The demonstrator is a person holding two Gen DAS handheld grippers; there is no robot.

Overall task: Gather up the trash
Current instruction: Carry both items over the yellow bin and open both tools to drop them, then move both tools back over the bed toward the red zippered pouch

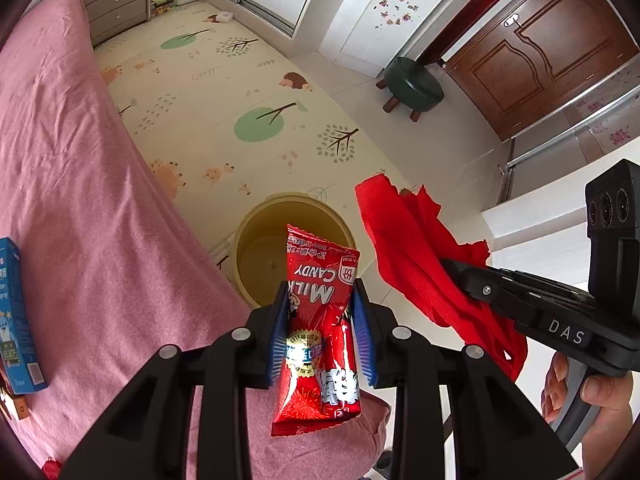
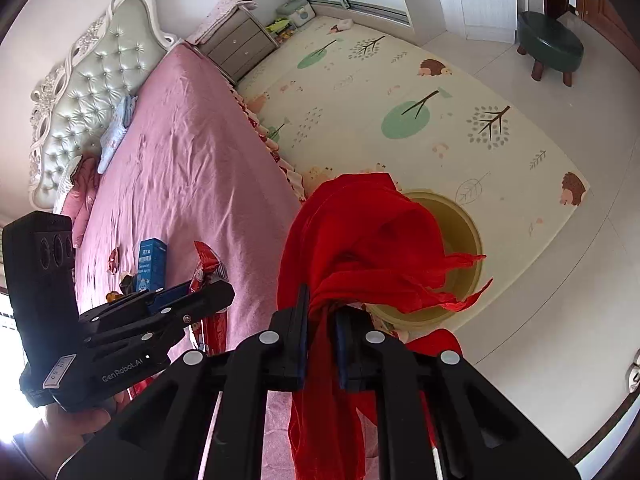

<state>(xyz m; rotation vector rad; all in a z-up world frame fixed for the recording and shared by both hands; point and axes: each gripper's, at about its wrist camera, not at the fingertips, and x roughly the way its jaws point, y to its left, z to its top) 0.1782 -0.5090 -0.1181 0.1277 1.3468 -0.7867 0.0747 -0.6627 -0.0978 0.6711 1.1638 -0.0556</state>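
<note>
My left gripper [image 1: 322, 294] is shut on a red milk candy packet [image 1: 316, 344], held above the corner of the pink bed and just short of a round yellow bin [image 1: 248, 240] on the floor. My right gripper [image 2: 322, 300] is shut on a crumpled red plastic bag [image 2: 360, 232], which hangs over the near rim of the same yellow bin [image 2: 470, 236]. In the left wrist view the red bag [image 1: 404, 248] and the right gripper [image 1: 448, 266] sit to the right of the bin. The left gripper [image 2: 218, 276] with the candy packet [image 2: 206, 262] shows at the left of the right wrist view.
The pink bed [image 2: 180, 160] holds a blue box [image 2: 150, 264] and small wrappers [image 2: 114, 260] near its edge. A patterned play mat [image 1: 224, 100] covers the floor behind the bin. A dark green stool [image 1: 414, 84], a bedside drawer unit [image 2: 240, 46] and a wooden door [image 1: 540, 48] stand farther off.
</note>
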